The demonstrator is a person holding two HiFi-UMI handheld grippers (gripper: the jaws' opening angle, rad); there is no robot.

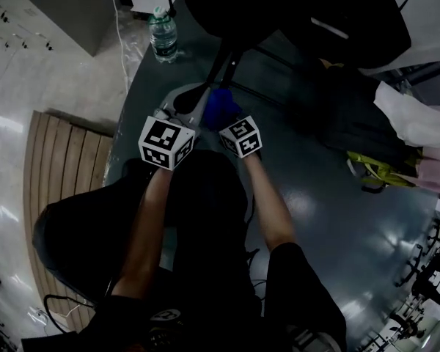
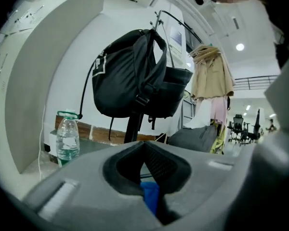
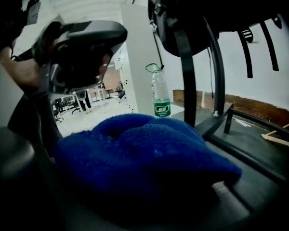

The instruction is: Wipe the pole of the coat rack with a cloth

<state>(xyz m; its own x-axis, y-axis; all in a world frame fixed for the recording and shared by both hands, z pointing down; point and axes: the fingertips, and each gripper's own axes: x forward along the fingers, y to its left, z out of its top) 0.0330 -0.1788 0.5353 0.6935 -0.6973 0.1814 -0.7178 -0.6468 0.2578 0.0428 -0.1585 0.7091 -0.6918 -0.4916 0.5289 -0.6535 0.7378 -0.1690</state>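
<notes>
cloth (image 3: 144, 162) is bunched and clamped tight in the right gripper (image 1: 226, 119), low near the pole (image 3: 187, 81); left gripper (image 2: 144, 147) is closed, seemingly empty; wiping probably isn't started

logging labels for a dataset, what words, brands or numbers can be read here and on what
None reads clearly.
Water bottle, green label: print too blurred to read.
Black backpack, white marking: too blurred to read.
Marker cube: black-and-white pattern, no letters.
</notes>
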